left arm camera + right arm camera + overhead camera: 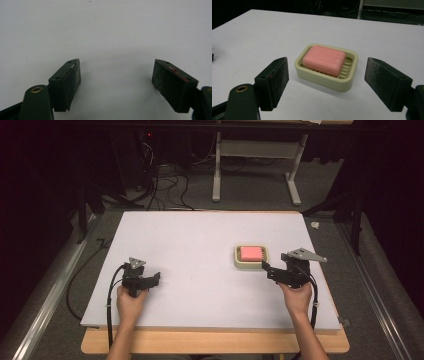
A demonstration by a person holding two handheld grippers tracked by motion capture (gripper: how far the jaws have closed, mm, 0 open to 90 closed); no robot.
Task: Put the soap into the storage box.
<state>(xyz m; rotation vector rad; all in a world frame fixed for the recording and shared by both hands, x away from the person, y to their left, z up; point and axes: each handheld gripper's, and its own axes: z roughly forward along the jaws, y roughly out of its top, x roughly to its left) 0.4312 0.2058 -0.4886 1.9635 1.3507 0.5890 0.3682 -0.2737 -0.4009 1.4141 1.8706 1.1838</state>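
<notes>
Pink soap bar lies in a cream soap dish on the right half of the white table cover, a little askew so the ribbed floor of the dish shows at one end; probably set there so a gripper can come at it from the person's side without reaching far; the dish's raised rim would keep the bar from sliding under a sideways push. Right gripper is aimed straight at the dish, which sits centred in the gap ahead of the jaws and apart from them; jaws spread, nothing pinched, neither pad touching dish or soap; gap looks wider than the bar's short side, about the dish's width, so it is hard to say which of the two is the target. In the high view the right gripper sits just beside the dish's near right corner, right hand low over the table, forearm running up from the near edge, jaws pointing left and slightly away. Left gripper well apart on the left; left hand low near the table's near edge; its own view has the jaws spread wide over bare cover, pads gripping nothing; looks parked, waiting.
</notes>
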